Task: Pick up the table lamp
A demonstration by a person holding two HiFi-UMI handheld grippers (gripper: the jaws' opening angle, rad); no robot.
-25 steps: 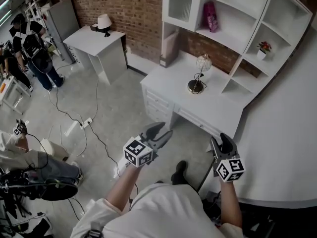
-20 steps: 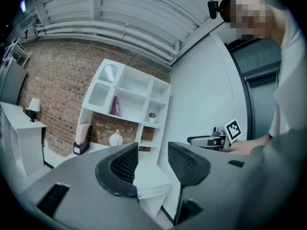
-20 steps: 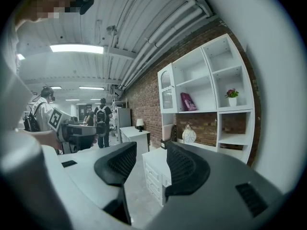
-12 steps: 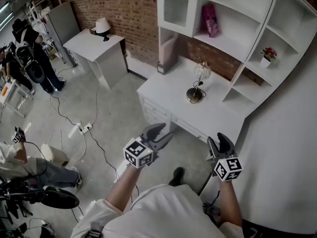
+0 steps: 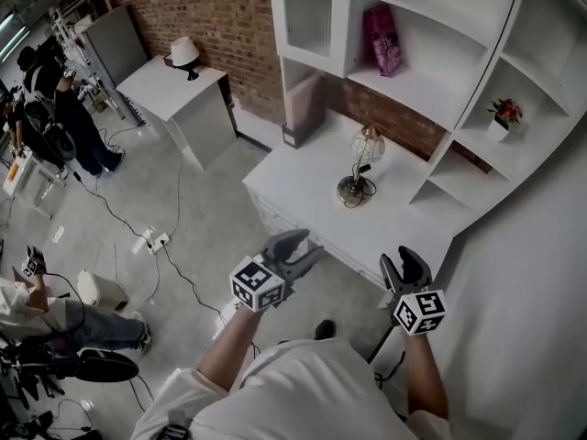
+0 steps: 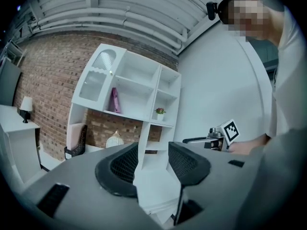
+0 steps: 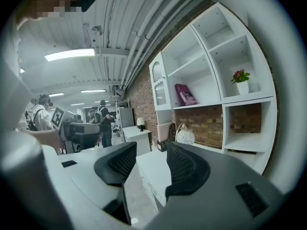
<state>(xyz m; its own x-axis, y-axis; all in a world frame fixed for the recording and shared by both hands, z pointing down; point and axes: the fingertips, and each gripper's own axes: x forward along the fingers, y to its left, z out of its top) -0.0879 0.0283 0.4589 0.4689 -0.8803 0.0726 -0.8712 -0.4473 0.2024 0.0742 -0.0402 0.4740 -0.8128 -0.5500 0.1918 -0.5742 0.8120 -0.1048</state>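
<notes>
Grippers in approach, 2 shown. L gripper and R gripper: jaws of each stand apart w/ nothing btwn them; neither holds anything. Lamp stands upright on the desk, ahead of both tools and roughly btwn their 2 lines of aim, well apart from either set of tips. In the L gripper view it sits just left of the jaw gap, in the R gripper view just right of it.

Change over the last second: desk and lamp have drawn nearer to the tools in the head view, and the desk's near edge now appears just ahead of the L gripper tips. Shelf unit behind the lamp has likewise come closer. Jaw spread and pose of both tools look unchanged.

Meaning for the task: the walk-up looks nearly done, but the pick itself is not begun; est. stage, early. Next move prob. calls for 1 tool to reach over the desk edge to the thin stem or the base, w/ care for what looks like a cord lying at the base.
</notes>
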